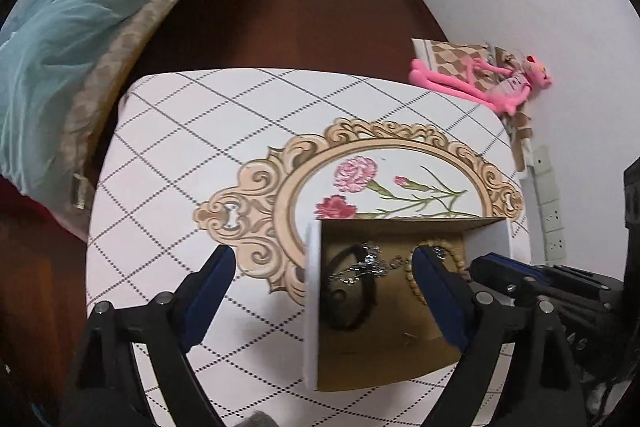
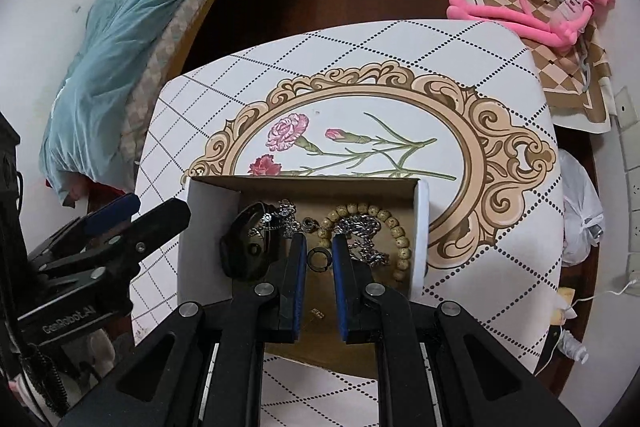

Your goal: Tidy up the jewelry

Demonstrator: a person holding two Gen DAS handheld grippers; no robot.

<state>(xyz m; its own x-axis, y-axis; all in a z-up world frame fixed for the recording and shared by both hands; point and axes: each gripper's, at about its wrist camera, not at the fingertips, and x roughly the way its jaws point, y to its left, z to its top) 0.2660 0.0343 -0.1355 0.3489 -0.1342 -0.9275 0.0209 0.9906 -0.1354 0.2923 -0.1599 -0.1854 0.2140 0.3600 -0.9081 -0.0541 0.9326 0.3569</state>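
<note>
An open cardboard box (image 2: 208, 223) with white outer walls sits on the table and holds jewelry: a black band (image 2: 248, 247), a silver chain (image 2: 364, 235), a wooden bead bracelet (image 2: 394, 227) and a small dark ring (image 2: 319, 259). My right gripper (image 2: 319, 241) hangs inside the box, its blue-padded fingers (image 2: 298, 279) narrowly apart on either side of the dark ring, not touching it. My left gripper (image 1: 324, 259) is wide open, straddling the box's left wall (image 1: 310, 303); it also shows in the right wrist view (image 2: 120, 215). The chain (image 1: 360, 267) and beads (image 1: 414, 279) show in the left wrist view.
The table (image 2: 500, 75) has a white cloth with a dotted diamond grid and a floral oval. A bed with a teal blanket (image 2: 132, 39) stands at the left. A pink plush toy (image 2: 532, 11) lies on a checkered cloth at the right. A white plastic bag (image 2: 580, 211) sits beyond the table's right edge.
</note>
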